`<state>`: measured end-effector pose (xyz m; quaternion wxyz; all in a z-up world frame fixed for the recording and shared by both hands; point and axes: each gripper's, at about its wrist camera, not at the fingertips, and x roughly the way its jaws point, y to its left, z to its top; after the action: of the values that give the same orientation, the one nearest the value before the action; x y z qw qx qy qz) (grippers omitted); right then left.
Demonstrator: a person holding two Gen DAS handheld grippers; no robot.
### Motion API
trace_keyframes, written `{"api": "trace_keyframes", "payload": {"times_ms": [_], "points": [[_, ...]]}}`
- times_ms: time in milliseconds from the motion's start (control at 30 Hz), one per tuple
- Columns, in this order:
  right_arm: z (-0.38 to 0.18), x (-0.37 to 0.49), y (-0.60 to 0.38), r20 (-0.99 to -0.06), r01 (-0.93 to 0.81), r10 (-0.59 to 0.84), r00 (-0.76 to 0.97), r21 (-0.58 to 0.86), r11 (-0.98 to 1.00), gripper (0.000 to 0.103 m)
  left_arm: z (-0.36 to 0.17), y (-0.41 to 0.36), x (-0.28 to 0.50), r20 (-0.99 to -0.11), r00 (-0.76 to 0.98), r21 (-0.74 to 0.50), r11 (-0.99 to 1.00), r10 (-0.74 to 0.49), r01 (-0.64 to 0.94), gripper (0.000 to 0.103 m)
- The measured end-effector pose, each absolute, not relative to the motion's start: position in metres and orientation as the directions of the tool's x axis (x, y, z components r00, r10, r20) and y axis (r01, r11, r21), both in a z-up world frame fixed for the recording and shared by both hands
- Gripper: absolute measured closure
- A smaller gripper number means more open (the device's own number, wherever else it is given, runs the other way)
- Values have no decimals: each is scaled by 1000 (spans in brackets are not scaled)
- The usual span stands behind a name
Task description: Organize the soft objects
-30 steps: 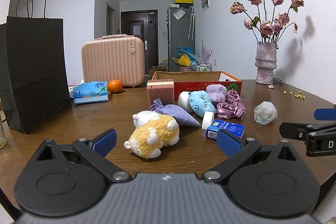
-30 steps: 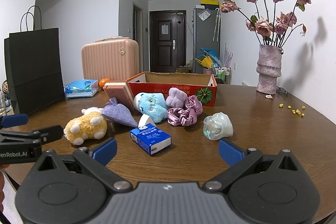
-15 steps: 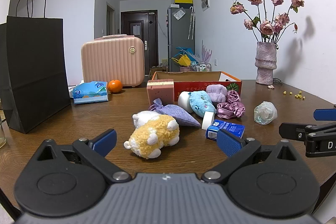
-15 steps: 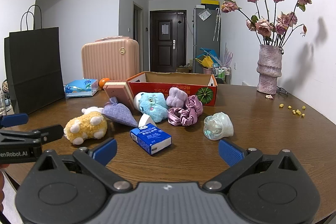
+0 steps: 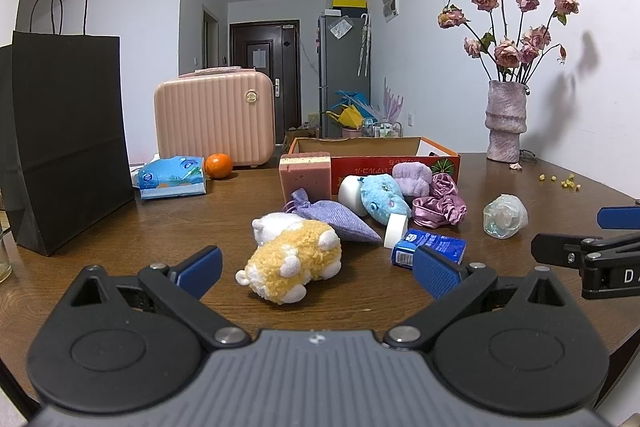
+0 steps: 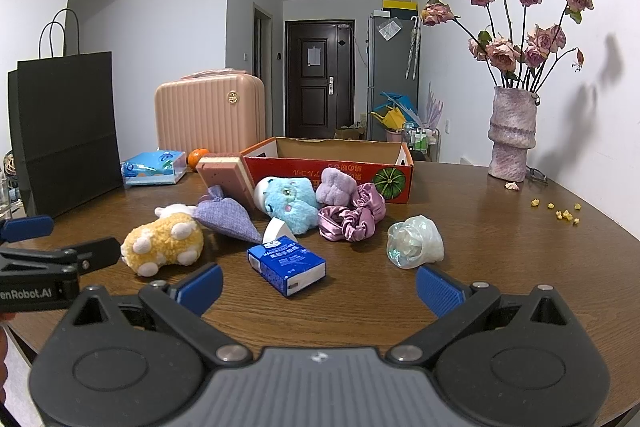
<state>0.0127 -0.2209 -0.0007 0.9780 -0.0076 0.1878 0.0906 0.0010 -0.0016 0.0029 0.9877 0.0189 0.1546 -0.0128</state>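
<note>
right wrist: two plush toys (image 6: 163, 243), one box (image 6: 328, 163).

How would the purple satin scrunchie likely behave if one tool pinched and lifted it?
The purple satin scrunchie looks like gathered, glossy fabric, so it would probably squash flat and droop. Its sheen suggests it may slip between pads. It touches the lilac fuzzy scrunchie, which might get nudged.
</note>
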Motion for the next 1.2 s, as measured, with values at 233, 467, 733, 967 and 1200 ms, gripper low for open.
{"api": "trace_keyframes", "payload": {"times_ms": [233,467,733,967,1200], "points": [[-1,14,-221,-369,-180,174,913,17,983,0,3,-2,1,-305,952,33,999,-21,32,0],[1,16,-220,-371,-181,173,912,14,983,0,3,-3,2,-306,952,33,999,-24,35,0],[-1,20,-219,-378,-185,173,909,7,983,0,1,-2,3,-309,951,33,999,-26,38,0],[-2,24,-215,-384,-191,175,907,-4,982,0,-1,-1,8,-314,949,34,999,-24,36,0],[-5,33,-211,-399,-204,184,898,-9,979,0,-3,3,16,-320,947,36,999,-13,26,0]]}}
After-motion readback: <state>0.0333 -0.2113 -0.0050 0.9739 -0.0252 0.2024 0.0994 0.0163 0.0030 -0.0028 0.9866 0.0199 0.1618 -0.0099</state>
